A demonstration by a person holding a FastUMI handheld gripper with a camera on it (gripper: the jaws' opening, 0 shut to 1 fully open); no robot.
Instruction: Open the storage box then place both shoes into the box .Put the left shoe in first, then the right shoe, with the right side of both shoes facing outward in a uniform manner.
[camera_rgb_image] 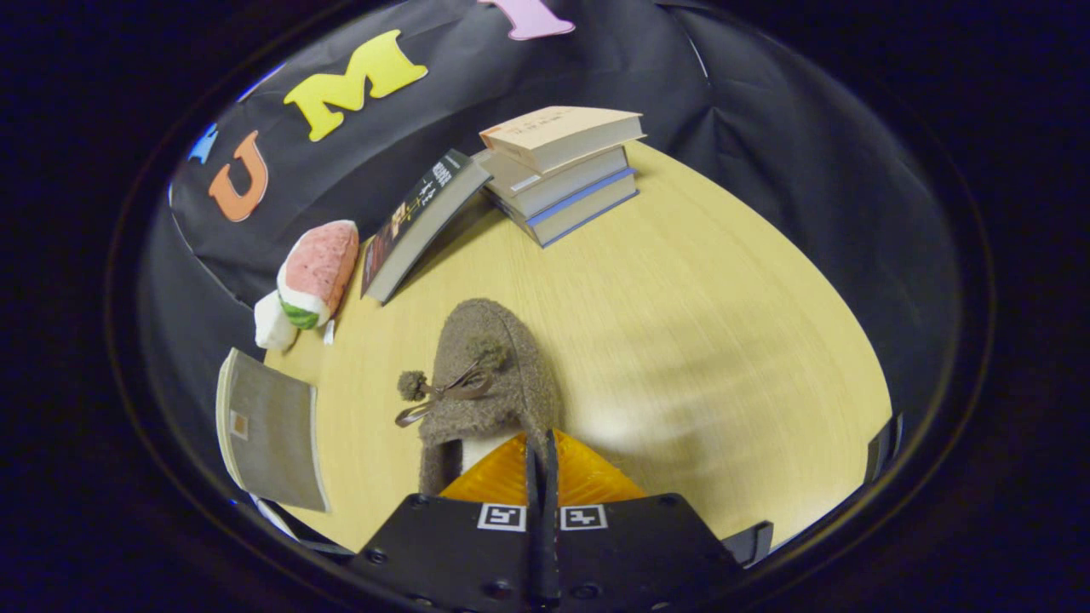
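A brown fuzzy shoe (pixel 485 375) with a bow and pom-poms points away from me, toe toward the books, just ahead of the fingers. My gripper (pixel 542 455) has its orange fingers (pixel 588 477) pressed together on the right rim of the shoe's opening. The shoe looks sharp while the wooden table (pixel 698 340) beneath it is blurred. To the left of the shoe, at the table's edge, stands the grey fabric storage box (pixel 268 434). I see one grey face of it with a small orange tag, and cannot tell whether it is open.
A stack of three books (pixel 562 170) lies at the far side of the table, with a dark book (pixel 421 221) leaning against it. A watermelon-slice plush toy (pixel 311 281) lies beyond the box. Bare wood spreads to the right of the shoe.
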